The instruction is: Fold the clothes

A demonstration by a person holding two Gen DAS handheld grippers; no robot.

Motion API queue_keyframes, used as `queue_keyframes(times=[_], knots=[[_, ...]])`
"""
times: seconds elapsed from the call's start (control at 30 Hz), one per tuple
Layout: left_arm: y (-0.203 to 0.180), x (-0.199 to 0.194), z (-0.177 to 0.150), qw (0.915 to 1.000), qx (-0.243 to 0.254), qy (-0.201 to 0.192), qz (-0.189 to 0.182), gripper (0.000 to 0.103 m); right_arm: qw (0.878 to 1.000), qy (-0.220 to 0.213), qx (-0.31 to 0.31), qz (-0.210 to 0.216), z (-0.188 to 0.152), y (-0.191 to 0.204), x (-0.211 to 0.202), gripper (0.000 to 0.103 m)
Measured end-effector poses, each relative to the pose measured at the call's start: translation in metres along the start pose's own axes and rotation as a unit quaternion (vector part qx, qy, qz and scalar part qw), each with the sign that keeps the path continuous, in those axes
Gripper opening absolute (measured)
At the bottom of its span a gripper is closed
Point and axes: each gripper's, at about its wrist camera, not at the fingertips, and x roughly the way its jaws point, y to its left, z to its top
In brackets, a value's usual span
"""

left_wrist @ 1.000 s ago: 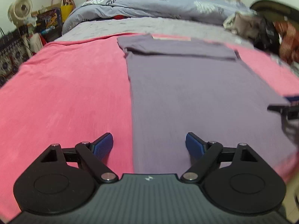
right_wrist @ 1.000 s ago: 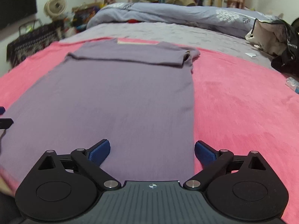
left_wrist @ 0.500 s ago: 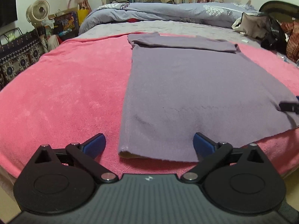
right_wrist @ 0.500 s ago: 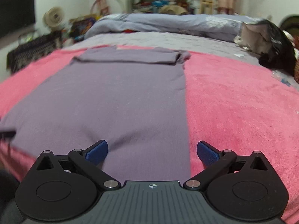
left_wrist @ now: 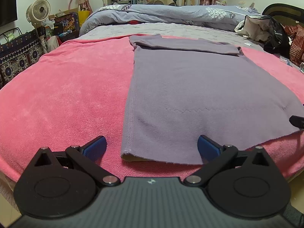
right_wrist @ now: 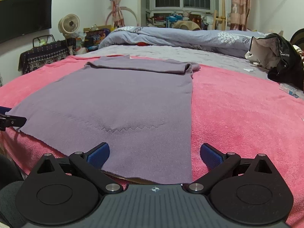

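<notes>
Here, purple shirt (left_wrist: 199,95) lies flat on pink blanket (left_wrist: 66,95).

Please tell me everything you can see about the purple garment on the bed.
The purple garment is soft, knit-looking cloth with a stitched side seam. It lies flat on the pink blanket, sleeves folded across the far end, near hem by the bed's edge, one corner slightly lifted showing a tan underside. Neither open gripper grips it.
</notes>
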Motion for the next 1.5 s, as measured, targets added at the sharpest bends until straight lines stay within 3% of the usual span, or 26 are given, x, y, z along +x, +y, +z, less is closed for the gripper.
queue_keyframes(times=[0.6, 0.8, 0.9, 1.03, 1.23, 1.33, 1.43, 1.5], knots=[[0.007, -0.012, -0.007, 0.9999, 0.012, -0.007, 0.000, 0.103, 0.996, -0.008, -0.057, -0.064, -0.033, -0.007, -0.034, 0.103], [0.013, -0.034, -0.030, 0.9958, 0.077, -0.015, 0.047, 0.103, 0.992, -0.038, -0.082, -0.083, -0.032, -0.003, -0.040, 0.103], [0.009, -0.043, -0.039, 0.9916, 0.114, -0.032, 0.053, 0.103, 0.990, -0.064, -0.086, -0.087, -0.032, 0.000, -0.044, 0.103], [0.006, -0.047, -0.033, 0.9886, 0.116, -0.060, 0.075, 0.103, 0.986, -0.084, -0.094, -0.112, -0.032, 0.003, -0.046, 0.103], [0.017, -0.034, -0.024, 0.9890, 0.090, -0.061, 0.101, 0.103, 0.981, -0.094, -0.073, -0.151, -0.034, -0.005, -0.044, 0.103], [0.020, -0.034, -0.022, 0.9915, 0.065, -0.067, 0.091, 0.103, 0.982, -0.117, -0.055, -0.140, -0.035, 0.002, -0.048, 0.103], [0.012, -0.029, -0.021, 0.9924, 0.071, -0.066, 0.076, 0.103, 0.982, -0.136, -0.066, -0.112, -0.037, 0.021, -0.047, 0.103], [0.006, -0.026, -0.023, 0.9904, 0.086, -0.067, 0.086, 0.103, 0.983, -0.136, -0.083, -0.091, -0.038, 0.037, -0.045, 0.103]])
